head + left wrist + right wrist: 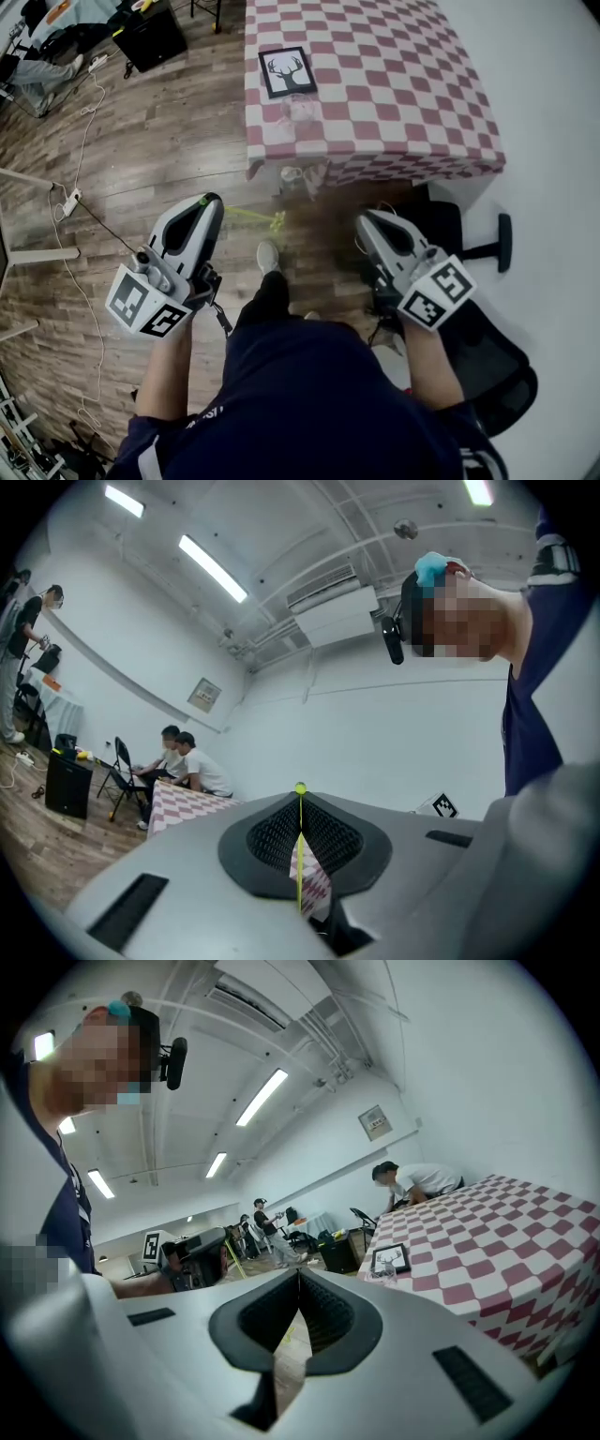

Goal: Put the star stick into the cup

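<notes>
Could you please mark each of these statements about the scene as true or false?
1. The left hand-held gripper is shut on the star stick. True.
2. The star stick stands in the cup. False: the left hand-held gripper holds it over the wooden floor, away from the table.
3. The right hand-held gripper holds the cup. False: its jaws are together with nothing between them, and the cup stands on the table.
4. The table has a red and white checked cloth. True.
5. The framed antler picture lies on the floor. False: it lies on the table, with the cup next to it.
</notes>
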`<state>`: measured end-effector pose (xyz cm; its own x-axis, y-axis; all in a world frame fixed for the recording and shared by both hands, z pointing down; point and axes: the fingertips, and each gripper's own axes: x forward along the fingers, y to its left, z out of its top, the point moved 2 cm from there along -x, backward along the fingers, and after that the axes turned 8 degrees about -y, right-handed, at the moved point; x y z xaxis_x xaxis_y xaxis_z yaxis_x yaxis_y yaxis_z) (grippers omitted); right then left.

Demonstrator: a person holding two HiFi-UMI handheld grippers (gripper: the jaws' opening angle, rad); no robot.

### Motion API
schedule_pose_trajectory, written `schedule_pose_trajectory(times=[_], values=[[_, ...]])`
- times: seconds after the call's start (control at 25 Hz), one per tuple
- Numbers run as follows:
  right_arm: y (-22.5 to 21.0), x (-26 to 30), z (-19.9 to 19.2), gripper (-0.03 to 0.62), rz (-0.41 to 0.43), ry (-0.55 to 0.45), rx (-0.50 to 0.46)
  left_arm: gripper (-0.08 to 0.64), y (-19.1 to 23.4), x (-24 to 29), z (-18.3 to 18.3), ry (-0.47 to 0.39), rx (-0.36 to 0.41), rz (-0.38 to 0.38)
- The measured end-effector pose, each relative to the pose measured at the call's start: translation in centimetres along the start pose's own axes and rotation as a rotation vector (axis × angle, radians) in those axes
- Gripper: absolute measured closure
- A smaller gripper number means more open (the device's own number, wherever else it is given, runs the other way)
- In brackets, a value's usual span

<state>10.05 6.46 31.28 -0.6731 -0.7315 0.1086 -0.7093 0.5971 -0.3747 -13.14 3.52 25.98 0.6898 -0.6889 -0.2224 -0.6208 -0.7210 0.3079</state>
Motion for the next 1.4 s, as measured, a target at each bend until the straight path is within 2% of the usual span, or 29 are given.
schedule_pose_trajectory(times=[0.36,0.72,1.0,1.4], values=[[-3.4,7.7,1.8,0.577,-0.087,0.017,0.018,0.529,9.3,5.9,1.1,0.024,-0.023,-0.066],[-5.5,11.0,2.1,0.577,-0.1,0.042,0.042,0.529,13.5,10.1,1.3,0.017,-0.019,-0.067],[-9.0,12.9,2.1,0.577,-0.059,0.064,0.071,0.529,15.6,13.5,0.3,0.021,-0.019,-0.02],[-17.3,14.0,3.8,0.577,-0.007,0.107,0.115,0.529,18.3,20.1,-2.6,0.045,-0.015,0.089]])
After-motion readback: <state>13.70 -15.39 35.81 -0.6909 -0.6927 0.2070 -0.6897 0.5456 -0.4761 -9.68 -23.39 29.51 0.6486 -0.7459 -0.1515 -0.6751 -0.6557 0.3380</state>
